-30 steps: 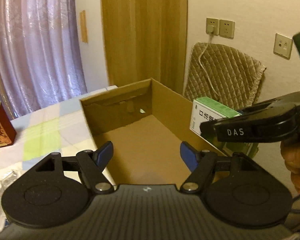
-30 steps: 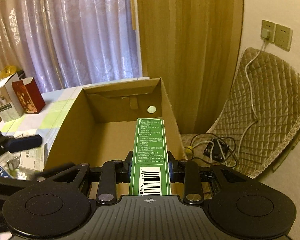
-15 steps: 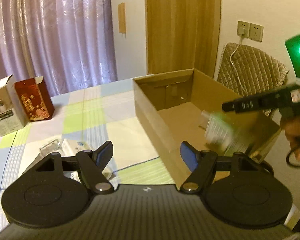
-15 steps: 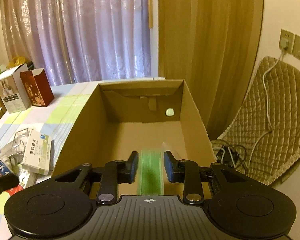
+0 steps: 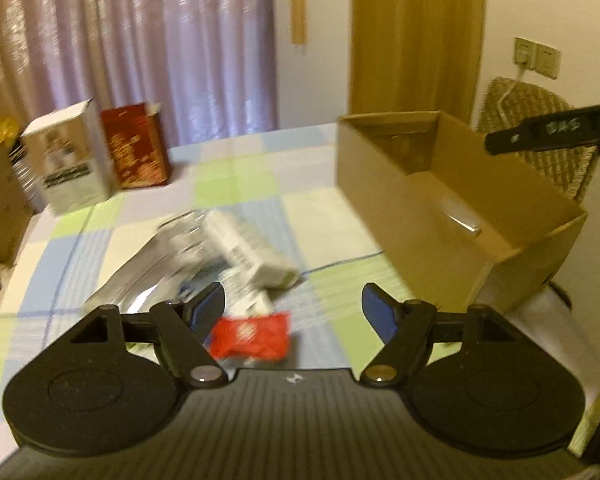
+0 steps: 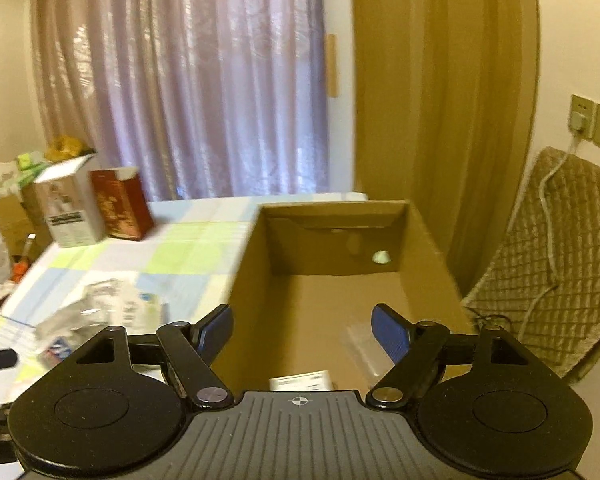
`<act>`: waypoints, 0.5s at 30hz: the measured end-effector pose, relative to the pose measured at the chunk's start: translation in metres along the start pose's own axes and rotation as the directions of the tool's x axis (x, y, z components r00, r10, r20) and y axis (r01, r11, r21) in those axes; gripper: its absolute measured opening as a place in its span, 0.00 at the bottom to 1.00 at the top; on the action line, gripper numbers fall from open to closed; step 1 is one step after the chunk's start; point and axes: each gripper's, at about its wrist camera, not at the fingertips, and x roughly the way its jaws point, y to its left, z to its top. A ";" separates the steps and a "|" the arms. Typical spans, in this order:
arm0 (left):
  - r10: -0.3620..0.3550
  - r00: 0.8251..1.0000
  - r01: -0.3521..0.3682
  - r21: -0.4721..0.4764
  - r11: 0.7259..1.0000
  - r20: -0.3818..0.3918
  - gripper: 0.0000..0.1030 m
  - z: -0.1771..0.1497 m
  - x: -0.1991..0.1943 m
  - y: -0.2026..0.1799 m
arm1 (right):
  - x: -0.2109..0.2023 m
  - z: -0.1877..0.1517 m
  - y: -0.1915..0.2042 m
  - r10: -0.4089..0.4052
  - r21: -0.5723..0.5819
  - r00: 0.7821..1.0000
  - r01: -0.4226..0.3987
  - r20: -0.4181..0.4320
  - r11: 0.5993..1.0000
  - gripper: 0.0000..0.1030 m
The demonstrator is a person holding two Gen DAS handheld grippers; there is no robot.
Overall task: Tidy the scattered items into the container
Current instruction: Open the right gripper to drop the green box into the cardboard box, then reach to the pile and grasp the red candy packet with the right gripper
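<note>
The open cardboard box (image 5: 380,184) stands at the table's right edge. In the right wrist view my right gripper (image 6: 302,330) hangs open over the box (image 6: 332,210), holding nothing. Inside lie a white printed packet (image 6: 300,382) and a clear plastic item (image 6: 364,344). My left gripper (image 5: 293,312) is open above the scattered pile: a red packet (image 5: 252,336) just ahead of its fingers, a white medicine box (image 5: 252,248) and a silver foil bag (image 5: 140,280). One finger (image 5: 548,134) of the right gripper shows above the box.
A white carton (image 5: 68,160) and a red carton (image 5: 136,148) stand upright at the table's far left. A quilted chair (image 6: 560,260) with a cable sits right of the box. Clutter (image 6: 4,216) lines the table's left side. Curtains hang behind.
My right gripper let the green box drop into the cardboard box and spread wide open. My left gripper swung left, away from the box, to above the scattered pile.
</note>
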 end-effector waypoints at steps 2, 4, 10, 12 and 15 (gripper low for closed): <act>0.022 1.000 -0.022 -0.013 1.000 -0.013 0.71 -0.009 -0.006 0.012 | -0.007 -0.002 0.019 0.029 -0.017 1.000 -0.029 0.010 0.999 0.79; 0.047 0.999 -0.048 -0.017 0.999 -0.025 0.72 -0.019 -0.012 0.024 | -0.012 -0.002 0.038 0.063 -0.027 0.998 -0.062 0.017 0.998 0.80; 0.120 0.991 -0.121 -0.003 0.993 -0.060 0.78 -0.042 -0.024 0.061 | -0.015 -0.004 0.095 0.164 -0.085 0.986 -0.163 0.013 0.983 0.80; 0.138 0.988 -0.138 0.001 0.990 -0.071 0.80 -0.048 -0.024 0.073 | -0.013 -0.007 0.113 0.195 -0.137 0.981 -0.193 0.004 0.972 0.80; 0.163 0.982 -0.164 0.003 0.986 -0.092 0.82 -0.057 -0.021 0.090 | -0.003 -0.015 0.136 0.237 -0.201 0.971 -0.239 -0.036 0.950 0.80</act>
